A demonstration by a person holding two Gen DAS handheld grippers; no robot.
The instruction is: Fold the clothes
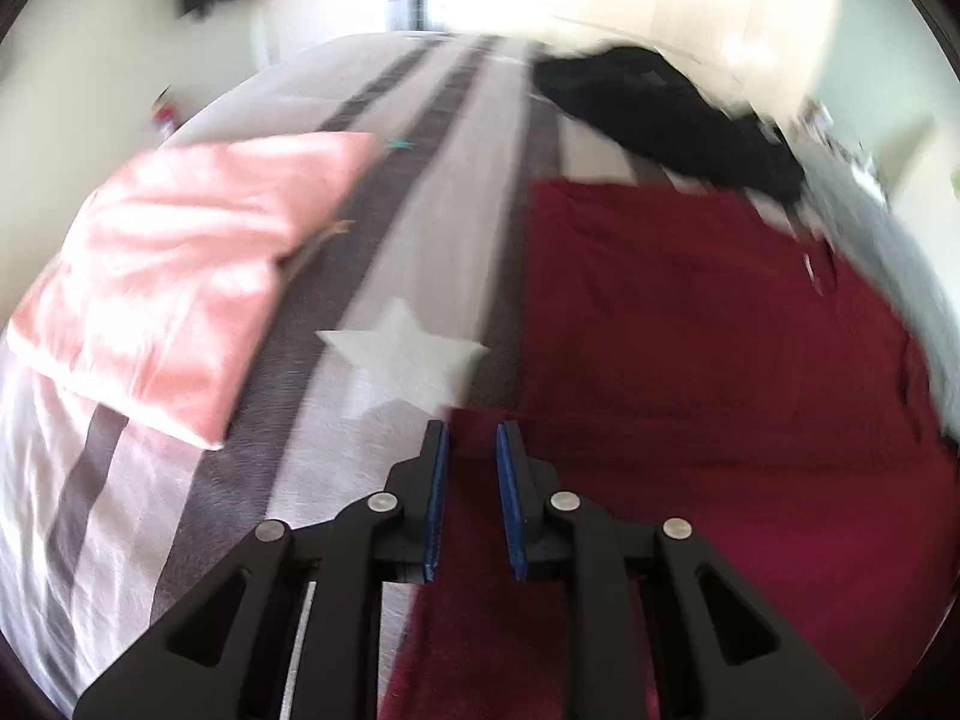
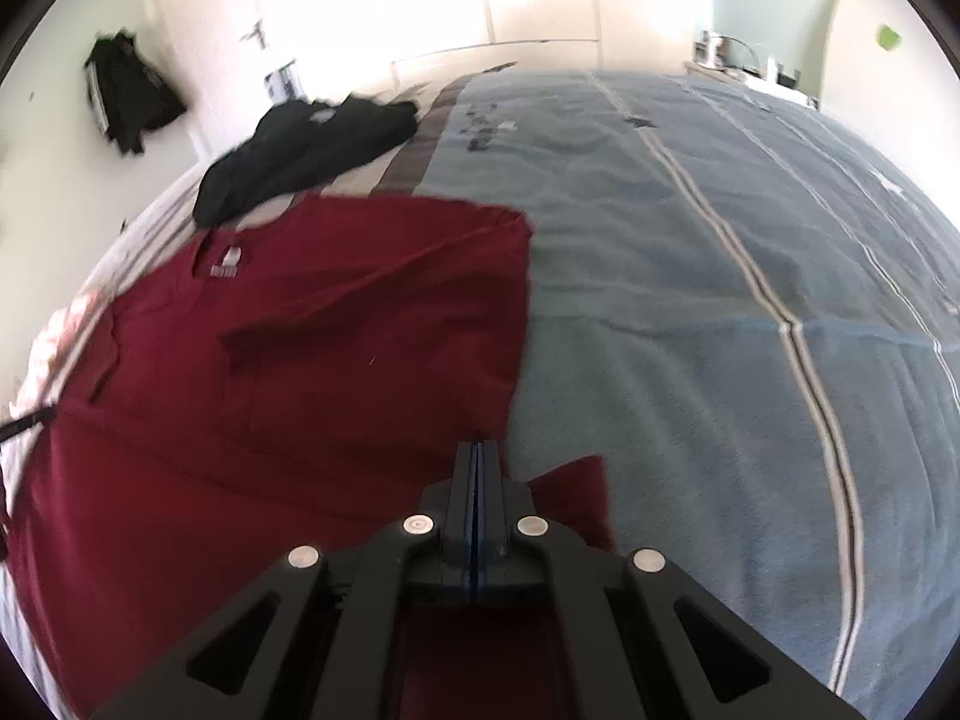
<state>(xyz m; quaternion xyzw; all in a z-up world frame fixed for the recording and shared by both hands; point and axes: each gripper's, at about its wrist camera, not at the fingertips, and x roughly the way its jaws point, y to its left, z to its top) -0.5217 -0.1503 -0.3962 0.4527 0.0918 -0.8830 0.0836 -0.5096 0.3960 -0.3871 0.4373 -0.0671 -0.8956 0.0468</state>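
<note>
On the left of the bed [image 1: 420, 276], my left claw [image 1: 471, 438] stands narrowly parted, blue pads a slit apart, with the red T-shirt [image 1: 708, 360] running up between them at its near left edge. The frames do not show me whether the pads actually pinch the cloth. My right claw [image 2: 478, 456] is closed tight, pads together, at the shirt's near right corner, where a flap of red sticks out beside it; I judge a thin fold of hem is caught there, though I cannot see it between the pads.

The shirt lies spread flat, collar and label away from me, one sleeve already turned inward. It looks light, limp and easily wrinkled: nothing stiff to lever, so it will sag and drag wherever I do not hold it. I would take it at the hem corners or shoulder seams, both sides together, and lift evenly.

The left wrist view alone shows the folded pink garment [image 1: 180, 264] and the white star on the striped cover. The right wrist view alone shows the collar label, the tucked sleeve and the blue blanket [image 2: 690, 300]. Both views show the black garment [image 2: 300, 150] beyond the collar.
</note>
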